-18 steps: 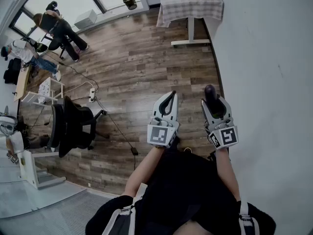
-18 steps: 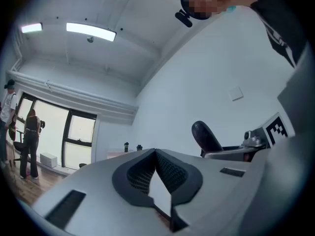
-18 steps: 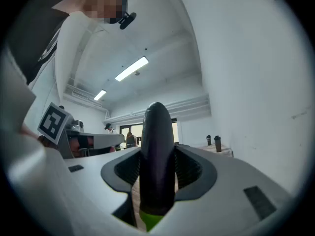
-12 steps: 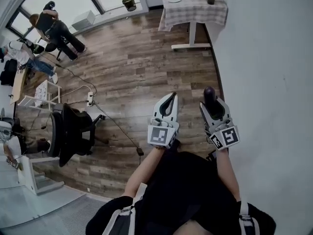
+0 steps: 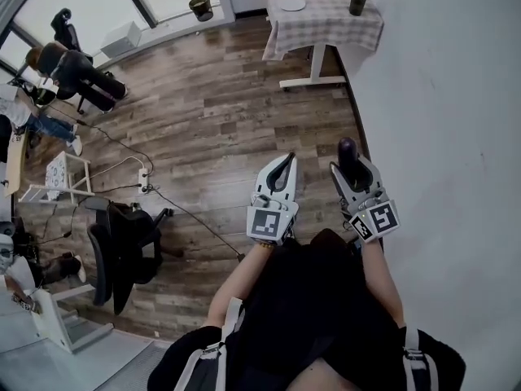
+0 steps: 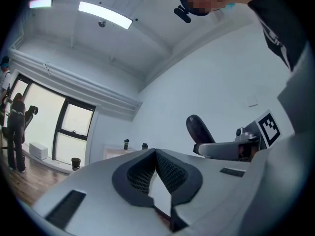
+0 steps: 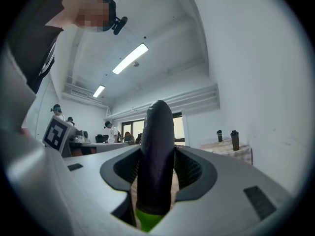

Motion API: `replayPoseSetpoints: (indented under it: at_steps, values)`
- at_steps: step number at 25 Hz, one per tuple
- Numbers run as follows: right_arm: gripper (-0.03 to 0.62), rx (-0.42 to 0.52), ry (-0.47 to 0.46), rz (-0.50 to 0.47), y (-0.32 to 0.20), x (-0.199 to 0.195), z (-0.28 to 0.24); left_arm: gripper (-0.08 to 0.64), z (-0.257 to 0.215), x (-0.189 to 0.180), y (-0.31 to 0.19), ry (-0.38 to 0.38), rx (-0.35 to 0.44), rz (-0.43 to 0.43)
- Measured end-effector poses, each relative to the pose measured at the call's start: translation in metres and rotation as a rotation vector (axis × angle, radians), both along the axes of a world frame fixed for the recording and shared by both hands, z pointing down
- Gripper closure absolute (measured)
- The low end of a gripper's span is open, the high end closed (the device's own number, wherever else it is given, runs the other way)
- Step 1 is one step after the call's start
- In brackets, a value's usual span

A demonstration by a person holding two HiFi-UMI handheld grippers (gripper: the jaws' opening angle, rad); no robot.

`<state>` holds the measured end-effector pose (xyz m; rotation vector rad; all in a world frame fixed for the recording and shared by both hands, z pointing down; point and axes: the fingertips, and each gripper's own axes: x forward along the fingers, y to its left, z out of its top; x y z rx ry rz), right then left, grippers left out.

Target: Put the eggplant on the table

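Wood floor (image 5: 228,96), counter (image 5: 324,24) well ahead | my right fingers (image 7: 192,168) clamp eggplant (image 7: 156,146); left fingers (image 6: 172,173) together, empty | walk over; hold grip level

office chair (image 5: 122,247) | cable (image 5: 194,217) on wood floor (image 5: 228,96) | bin (image 5: 199,6), possibly a planter

Daylight blows the windows (image 5: 81,2) out to white at the head view's top left; the wooden floor (image 5: 220,112) lies evenly lit, its shadows soft; ceiling strip lights (image 6: 105,14) glare in both gripper views; every view bends at its edges, the gripper views ringed in black; the eggplant (image 7: 156,151) blurs at its near end
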<state>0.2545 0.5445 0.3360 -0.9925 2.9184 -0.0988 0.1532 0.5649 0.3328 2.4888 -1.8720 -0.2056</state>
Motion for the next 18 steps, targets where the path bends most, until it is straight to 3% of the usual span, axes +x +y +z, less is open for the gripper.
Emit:
replayPoseSetpoints:
  at_steps: [10,18]
  values:
    - [0.393,0.006,0.033,0.049,-0.085,-0.023,0.012,0.571,0.021,-0.048,-0.070,-0.003,-0.040,0.000]
    - [0.393,-0.025,-0.001,0.054,-0.205,-0.041,0.038,0.571,0.048,-0.071,-0.169,-0.036,-0.082,-0.005]
